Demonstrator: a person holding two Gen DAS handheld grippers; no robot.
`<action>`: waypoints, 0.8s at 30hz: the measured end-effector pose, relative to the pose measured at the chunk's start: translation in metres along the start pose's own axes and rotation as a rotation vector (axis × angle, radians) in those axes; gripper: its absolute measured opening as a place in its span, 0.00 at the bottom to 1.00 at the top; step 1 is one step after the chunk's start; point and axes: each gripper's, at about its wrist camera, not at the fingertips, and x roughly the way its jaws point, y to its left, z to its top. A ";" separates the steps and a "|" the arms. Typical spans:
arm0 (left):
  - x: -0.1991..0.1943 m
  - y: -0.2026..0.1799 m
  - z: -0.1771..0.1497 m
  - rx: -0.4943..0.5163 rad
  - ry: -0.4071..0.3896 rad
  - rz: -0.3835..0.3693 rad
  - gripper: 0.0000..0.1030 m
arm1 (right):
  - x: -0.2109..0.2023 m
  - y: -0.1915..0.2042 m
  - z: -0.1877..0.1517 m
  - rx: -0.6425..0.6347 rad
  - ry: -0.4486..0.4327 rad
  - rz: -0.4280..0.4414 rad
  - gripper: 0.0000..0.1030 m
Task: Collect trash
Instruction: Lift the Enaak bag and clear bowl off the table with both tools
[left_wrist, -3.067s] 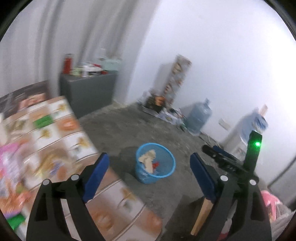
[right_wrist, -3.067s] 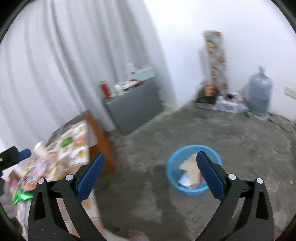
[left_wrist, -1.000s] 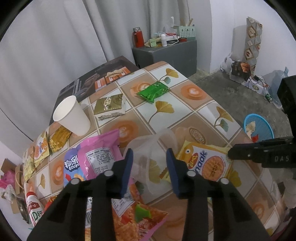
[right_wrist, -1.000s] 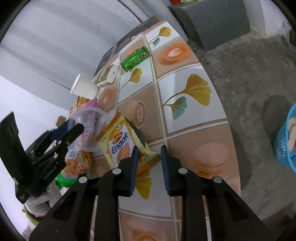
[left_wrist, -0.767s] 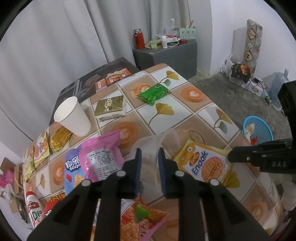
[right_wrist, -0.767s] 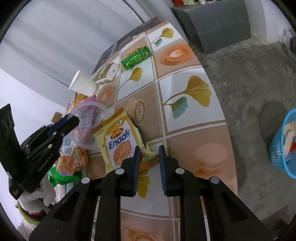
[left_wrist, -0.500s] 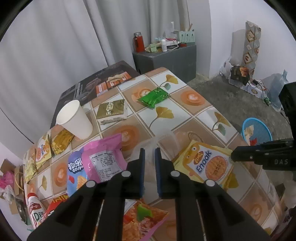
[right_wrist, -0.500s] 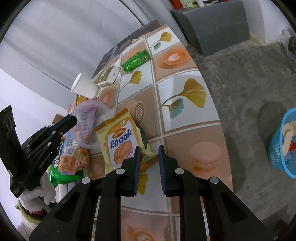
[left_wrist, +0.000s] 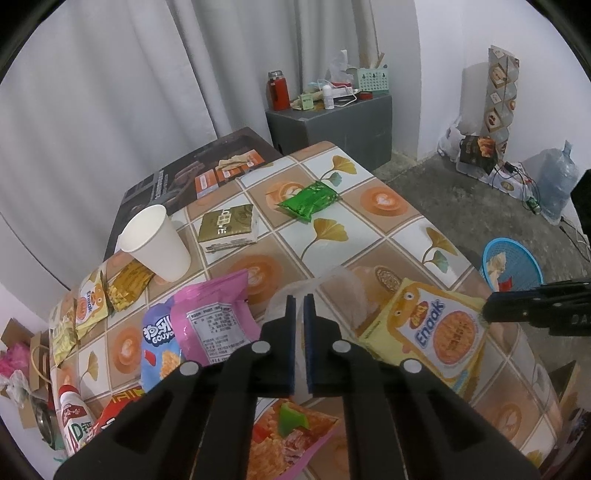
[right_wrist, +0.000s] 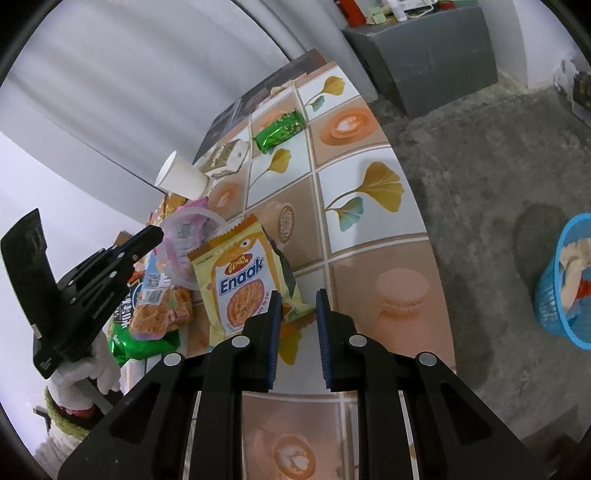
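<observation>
Left claw (left_wrist: 299, 306): fingers nearly together, clamped on the rim of a clear plastic cup (left_wrist: 332, 291) at frame centre. In the right view the cup (right_wrist: 192, 236) shows at left centre, tipped, with its wall pinched at the left claw's tip (right_wrist: 153, 232).

Right claw (right_wrist: 298, 301): fingers close, a narrow gap between them, clamped on the lower right corner of the yellow Enaak bag (right_wrist: 243, 280). In the left view the same claw (left_wrist: 491, 308) enters from the right edge, its tip touching the bag's (left_wrist: 436, 328) right edge. The bag sits just right of the cup.

Surface (left_wrist: 391, 229): tiled cloth with leaf and coffee prints. On it:
- paper cup (left_wrist: 155, 243), upright, left centre
- gold packet (left_wrist: 227, 223), just right of the paper cup
- green packet (left_wrist: 308, 201), upper centre
- pink bag (left_wrist: 214, 317), just left of the left claw
- further wrappers, lower left; too crowded to sort out

Blue basket (left_wrist: 511, 264) on the floor, right edge of the left view, well apart from the surface, with paper scraps inside. The right view shows it (right_wrist: 554, 295) at the far right edge.
</observation>
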 end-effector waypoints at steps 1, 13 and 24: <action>-0.001 0.001 0.000 -0.003 -0.003 0.000 0.03 | -0.002 -0.001 -0.001 0.003 -0.004 0.002 0.16; -0.016 0.004 0.002 -0.013 -0.028 0.000 0.02 | -0.032 -0.015 -0.006 0.042 -0.056 0.007 0.16; 0.005 0.004 0.011 -0.112 0.048 -0.140 0.35 | -0.038 -0.033 -0.012 0.081 -0.066 0.005 0.16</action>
